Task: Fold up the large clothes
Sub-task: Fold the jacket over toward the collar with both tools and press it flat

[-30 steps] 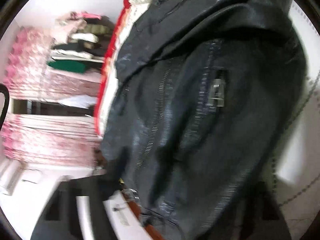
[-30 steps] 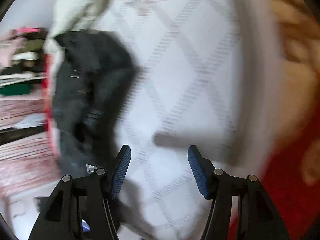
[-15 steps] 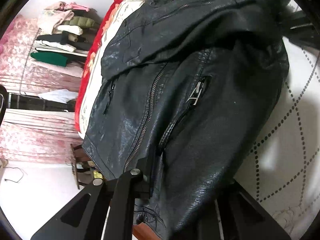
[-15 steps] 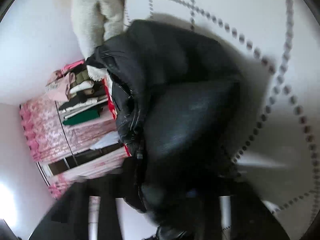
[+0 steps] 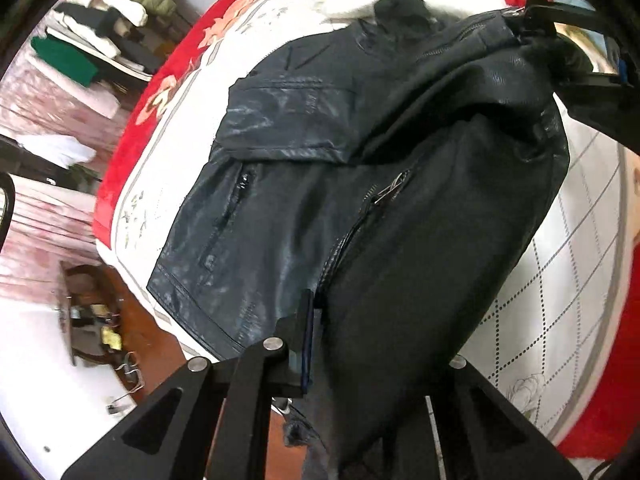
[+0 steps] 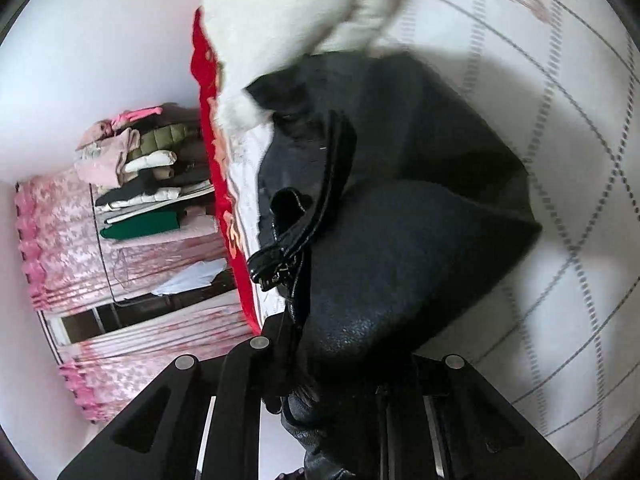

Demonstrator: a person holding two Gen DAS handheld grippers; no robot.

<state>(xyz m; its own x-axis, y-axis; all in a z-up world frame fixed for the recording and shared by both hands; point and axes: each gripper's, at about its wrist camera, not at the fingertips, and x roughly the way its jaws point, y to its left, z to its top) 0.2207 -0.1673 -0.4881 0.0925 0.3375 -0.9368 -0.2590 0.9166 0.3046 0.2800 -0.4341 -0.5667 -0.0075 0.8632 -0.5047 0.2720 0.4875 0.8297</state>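
Observation:
A black leather jacket [image 5: 360, 208] with zips lies partly lifted over a white quilted bed [image 5: 560, 300]. My left gripper [image 5: 360, 364] is shut on its lower hem, the fabric bunched between the fingers. My right gripper [image 6: 340, 380] is shut on another edge of the jacket [image 6: 400, 240], and it shows at the top right of the left wrist view [image 5: 560, 20]. The fingertips of both are hidden by leather.
A white fluffy garment [image 6: 288, 24] lies on the bed beyond the jacket. The bed has a red flowered border [image 5: 168, 92]. A rack of folded clothes [image 6: 144, 176] and pink curtains [image 6: 60, 240] stand beyond the bed edge. Wooden furniture [image 5: 92, 320] is on the floor.
The right gripper swung from the bare quilt onto the jacket and closed on it. The left gripper keeps its hold, and the jacket has spread wider over the bed.

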